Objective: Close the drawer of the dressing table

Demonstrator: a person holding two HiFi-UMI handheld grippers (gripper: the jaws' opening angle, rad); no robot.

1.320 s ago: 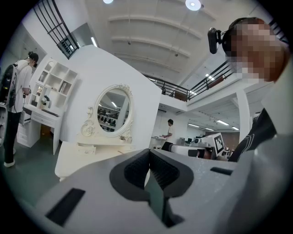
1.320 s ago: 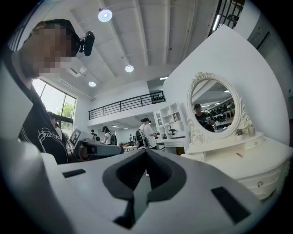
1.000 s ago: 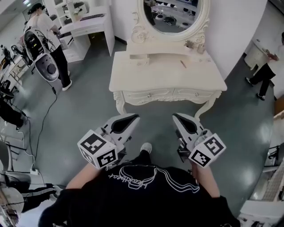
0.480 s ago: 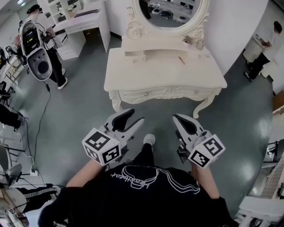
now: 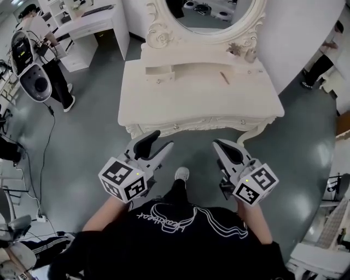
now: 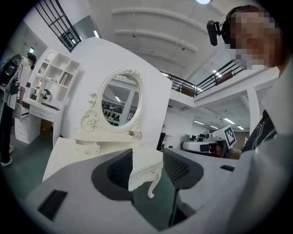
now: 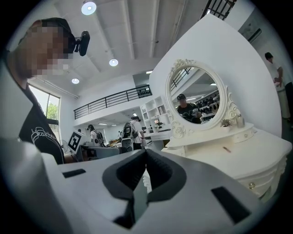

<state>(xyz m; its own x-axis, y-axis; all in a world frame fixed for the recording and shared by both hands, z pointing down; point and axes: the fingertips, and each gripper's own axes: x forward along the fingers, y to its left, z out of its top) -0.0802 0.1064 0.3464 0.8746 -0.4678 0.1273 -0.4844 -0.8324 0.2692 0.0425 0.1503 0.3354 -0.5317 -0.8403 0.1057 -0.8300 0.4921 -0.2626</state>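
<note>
Head view first: we're standing in front of the dressing table (image 5: 208, 98) with its oval mirror (image 5: 208, 16) at the back. The drawer that looks open to us is the little one (image 5: 160, 75) in the raised shelf under the mirror, left of middle, poking out over the tabletop. The wide front drawers under the top look shut already. Both grippers are held low in front of us, short of the table's front edge and touching nothing. The left gripper (image 5: 161, 139) has its jaws spread, the right gripper (image 5: 217, 145) looks pinched together. A thin stick-like thing (image 5: 224, 77) lies on the tabletop to the right of the drawer.

Left gripper view: the left gripper (image 6: 147, 157) is opening up, with nothing between the jaws, just the table's corner and curly leg far behind them. The little drawer (image 6: 87, 149) sits off to the left, well apart from it.

Right gripper view: the right gripper (image 7: 146, 157) is clenched on itself and holds nothing. The table (image 7: 256, 151) and mirror (image 7: 194, 98) are off to the right. We can't pick out the small drawer here.

What could bite us, as a guess: the drawer sits at the back, so we have to reach over the whole top. Open jaws could straddle the knob or snag the carved trim rather than push flat. An off-centre shove could skew the drawer and jam it. Too hard a push might rock the mirror.
</note>
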